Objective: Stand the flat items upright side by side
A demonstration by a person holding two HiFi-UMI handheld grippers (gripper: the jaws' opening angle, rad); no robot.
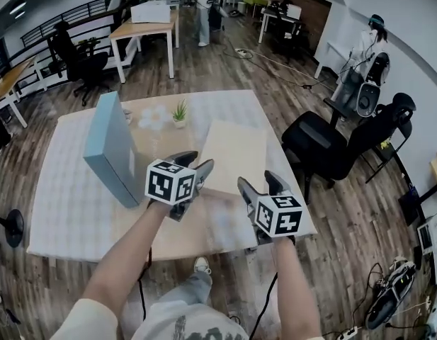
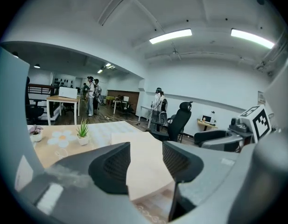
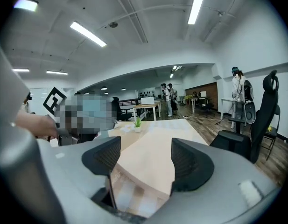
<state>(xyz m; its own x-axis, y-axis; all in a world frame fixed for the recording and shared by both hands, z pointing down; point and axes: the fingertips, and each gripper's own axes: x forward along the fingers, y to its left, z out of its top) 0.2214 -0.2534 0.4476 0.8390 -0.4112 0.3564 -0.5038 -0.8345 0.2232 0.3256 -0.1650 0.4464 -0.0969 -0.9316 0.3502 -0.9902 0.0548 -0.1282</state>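
Left gripper (image 1: 195, 163) and right gripper (image 1: 259, 183), both spread, face the beige board (image 1: 232, 153) ahead.

On the table (image 1: 69, 211), an upright box (image 1: 113, 147) stands left of a flat board (image 1: 234, 154), a potted plant (image 1: 180, 112) behind them.

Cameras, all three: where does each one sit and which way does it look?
Head view: on the person's head, looking steeply down at the table; shows both forearms, the left gripper and the right gripper.
Left gripper view: rides the left gripper, looking along its open jaws over the flat beige board; the right gripper shows at right.
Right gripper view: rides the right gripper, facing the same board past its open jaws; the left gripper shows at left.
Shared: both gripper views show the board and small potted plant.
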